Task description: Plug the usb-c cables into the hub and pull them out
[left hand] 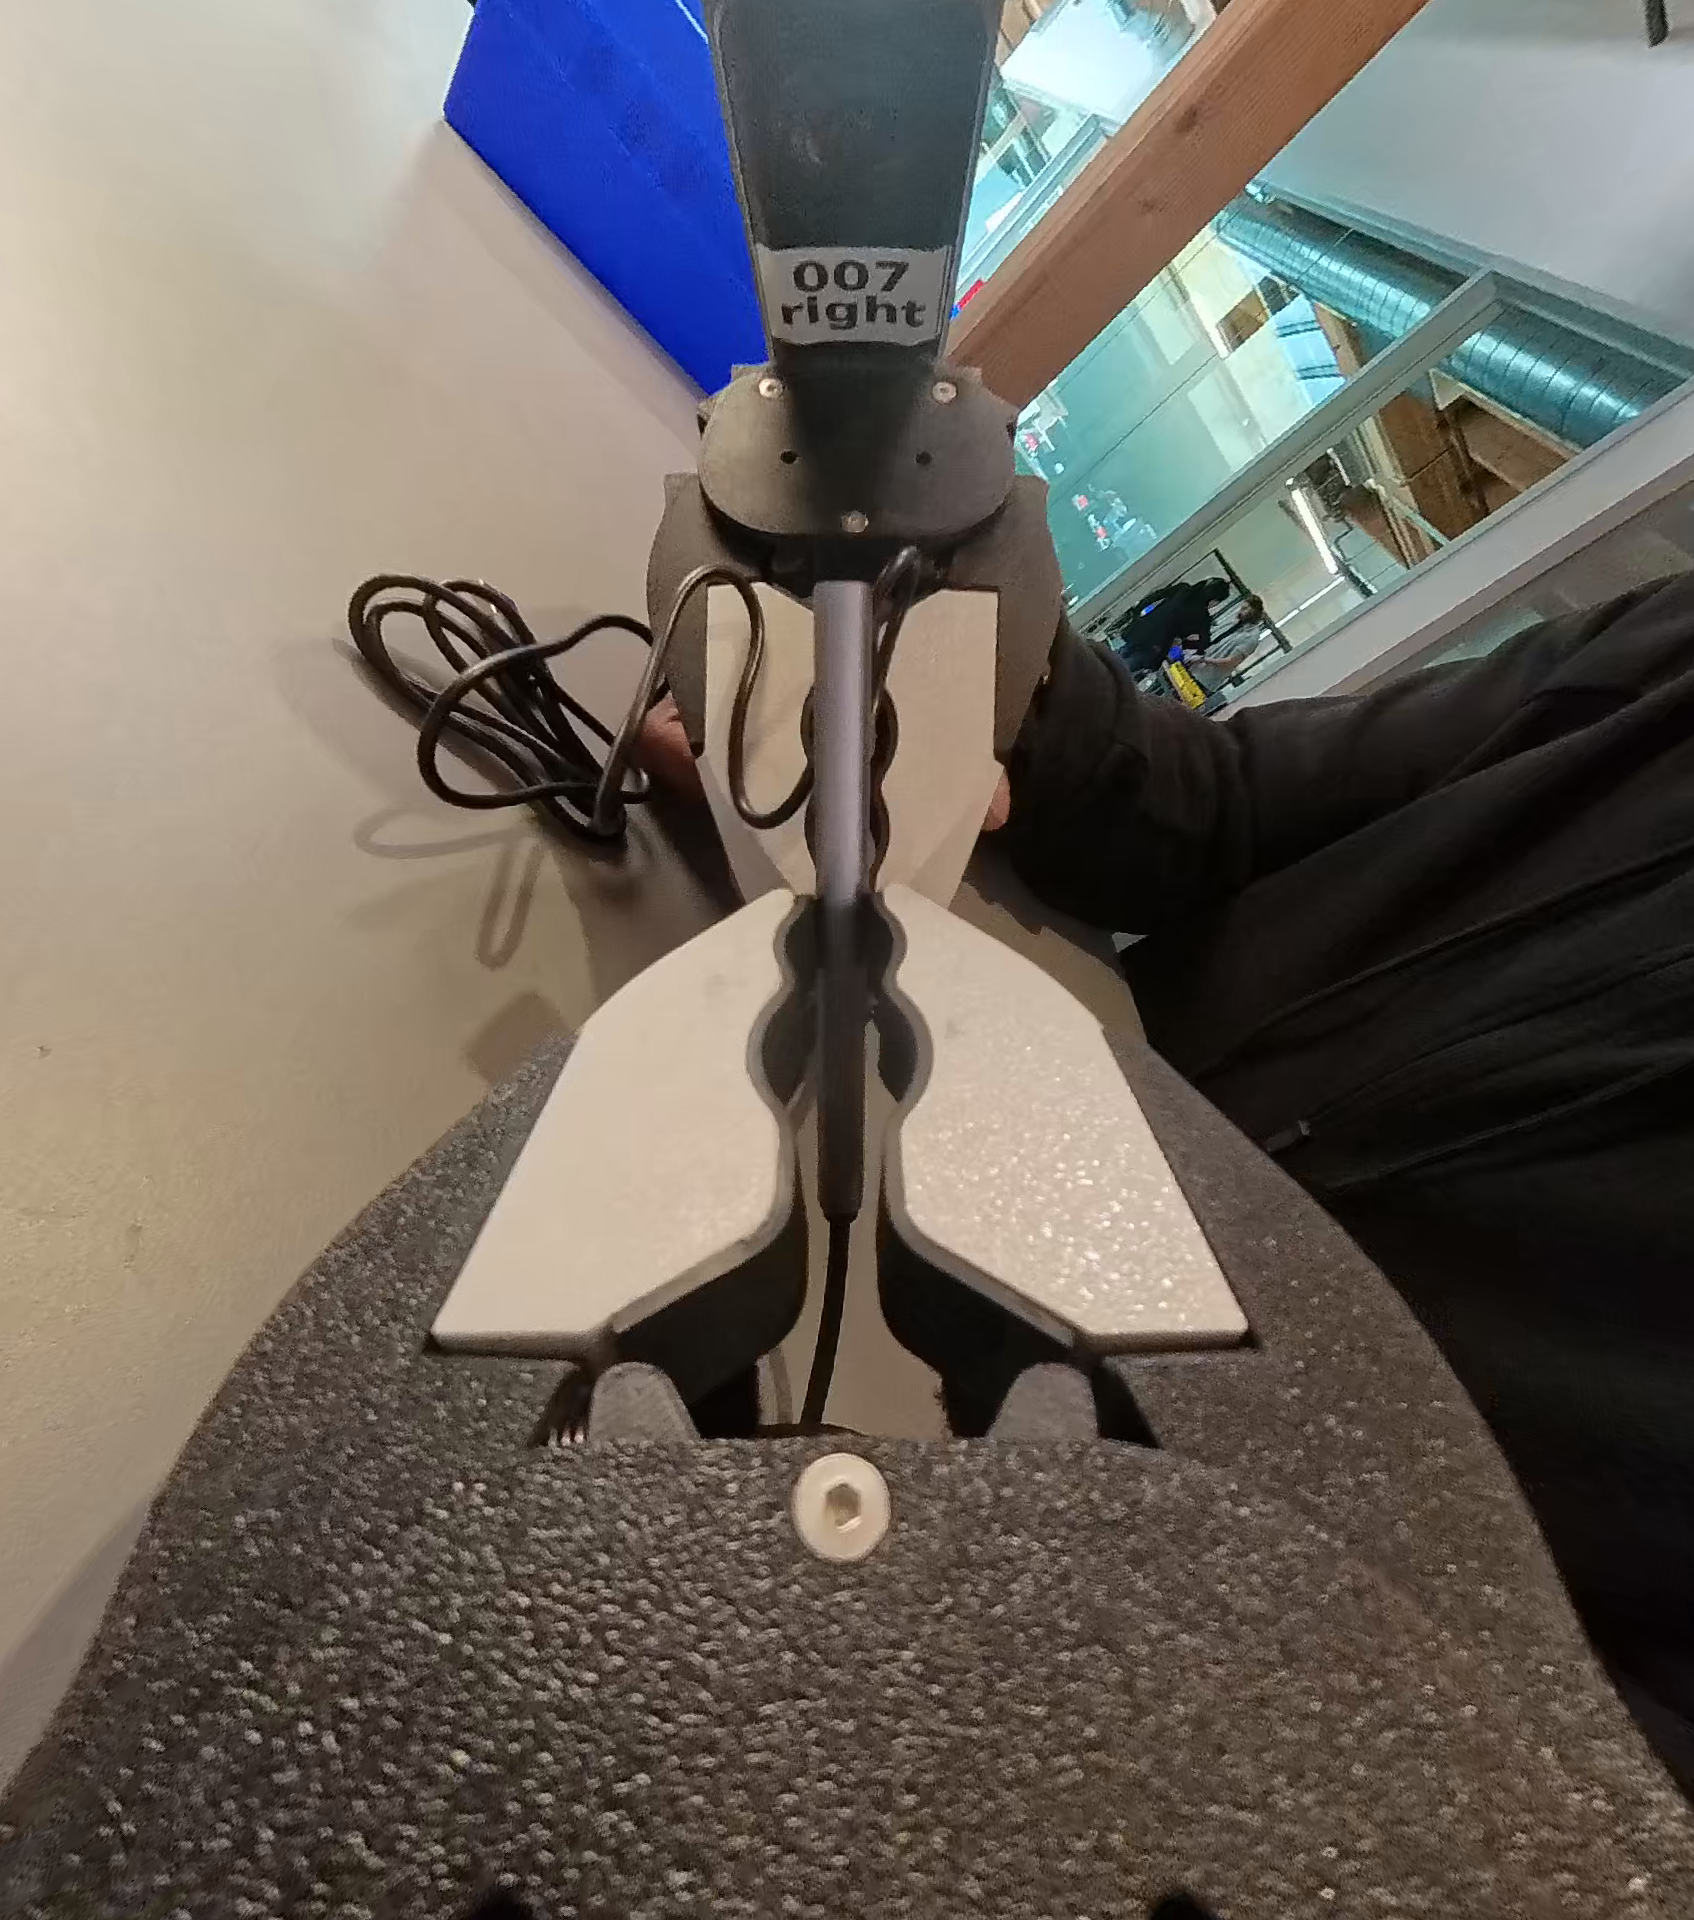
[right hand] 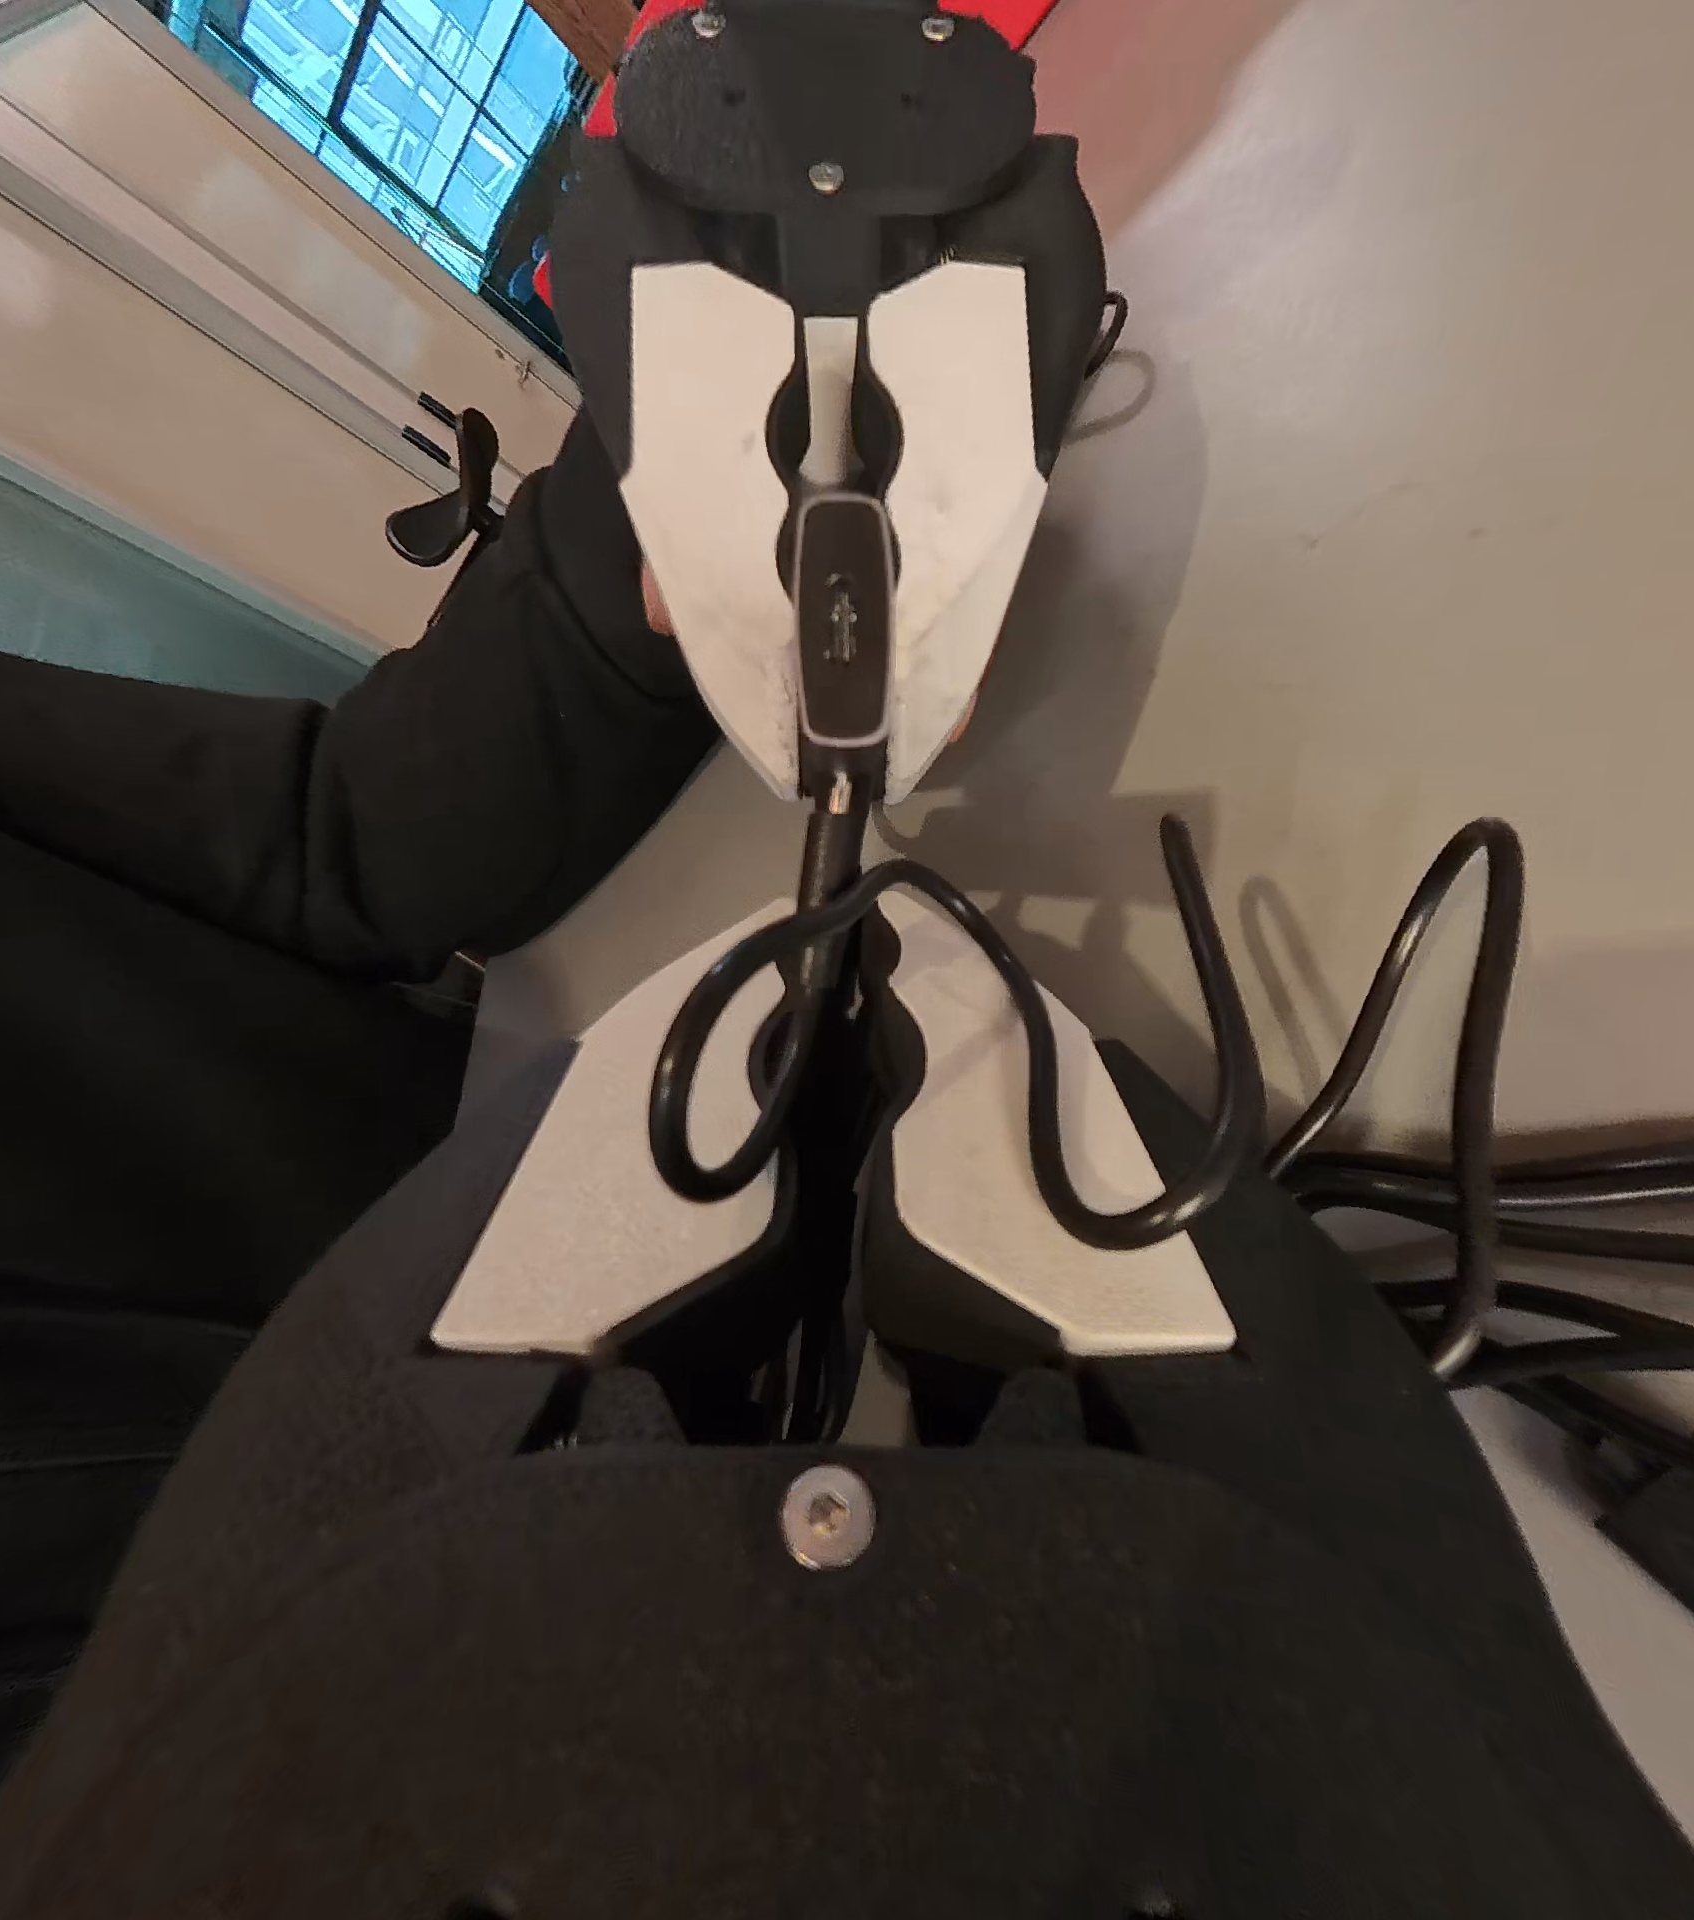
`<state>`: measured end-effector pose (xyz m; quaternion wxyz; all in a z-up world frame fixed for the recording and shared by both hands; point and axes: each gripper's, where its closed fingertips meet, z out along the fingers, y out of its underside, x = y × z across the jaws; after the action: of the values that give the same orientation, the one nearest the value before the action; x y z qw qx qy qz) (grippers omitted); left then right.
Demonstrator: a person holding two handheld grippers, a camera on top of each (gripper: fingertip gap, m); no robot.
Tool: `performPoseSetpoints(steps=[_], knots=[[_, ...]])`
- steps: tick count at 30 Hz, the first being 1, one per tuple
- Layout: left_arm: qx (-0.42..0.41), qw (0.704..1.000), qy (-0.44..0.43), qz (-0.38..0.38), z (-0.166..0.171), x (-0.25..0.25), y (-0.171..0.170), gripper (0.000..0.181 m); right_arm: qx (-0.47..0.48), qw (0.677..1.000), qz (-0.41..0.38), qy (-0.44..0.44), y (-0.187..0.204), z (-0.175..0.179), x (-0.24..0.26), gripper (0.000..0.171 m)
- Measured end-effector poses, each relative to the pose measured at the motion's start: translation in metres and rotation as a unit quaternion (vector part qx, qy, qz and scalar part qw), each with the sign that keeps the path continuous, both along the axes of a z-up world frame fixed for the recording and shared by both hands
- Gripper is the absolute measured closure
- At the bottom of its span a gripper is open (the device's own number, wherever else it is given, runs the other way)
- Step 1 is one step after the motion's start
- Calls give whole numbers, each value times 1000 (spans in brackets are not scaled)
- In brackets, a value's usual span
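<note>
My left gripper [left hand: 838,914] is shut on a slim grey hub [left hand: 841,748], seen edge-on, with its thin tail cable [left hand: 825,1320] running back between the fingers. My right gripper [right hand: 838,935] is shut on the black plug [right hand: 827,883] of a usb-c cable [right hand: 1030,1039]. The two grippers face each other tip to tip above the white table [right hand: 1445,520]. In the right wrist view the left gripper [right hand: 843,795] holds the hub [right hand: 841,623]. The plug's metal tip [right hand: 835,800] meets the hub's near end. I cannot tell how far in it sits. The right gripper [left hand: 848,883] also shows in the left wrist view.
A loose coil of black cable [left hand: 479,707] lies on the table beside the grippers, seen as a bundle [right hand: 1549,1247] in the right wrist view. A blue box [left hand: 614,156] stands further back. The person's black sleeves [left hand: 1342,831] [right hand: 303,831] are close on one side. The grippers are tip to tip, or close to it. From either gripper's tips it is about 10 centimeters to the bundle [right hand: 1549,1247].
</note>
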<state>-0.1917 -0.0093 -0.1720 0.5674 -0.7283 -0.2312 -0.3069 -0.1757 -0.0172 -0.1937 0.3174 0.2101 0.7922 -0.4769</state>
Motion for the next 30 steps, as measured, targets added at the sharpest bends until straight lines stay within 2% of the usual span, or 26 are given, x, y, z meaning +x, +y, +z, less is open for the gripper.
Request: performPoseSetpoints(steps=[11, 20, 30], knots=[[-27, 1000, 15, -2, -8, 2, 4, 172, 29, 999, 7, 20, 4, -7, 1, 164], [-58, 998, 31, -21, -16, 11, 9, 171, 47, 996, 32, 75, 10, -14, 4, 164], [-31, 999, 20, 20, -9, -3, 5, 171, 13, 998, -24, 60, 4, -5, -11, 165]])
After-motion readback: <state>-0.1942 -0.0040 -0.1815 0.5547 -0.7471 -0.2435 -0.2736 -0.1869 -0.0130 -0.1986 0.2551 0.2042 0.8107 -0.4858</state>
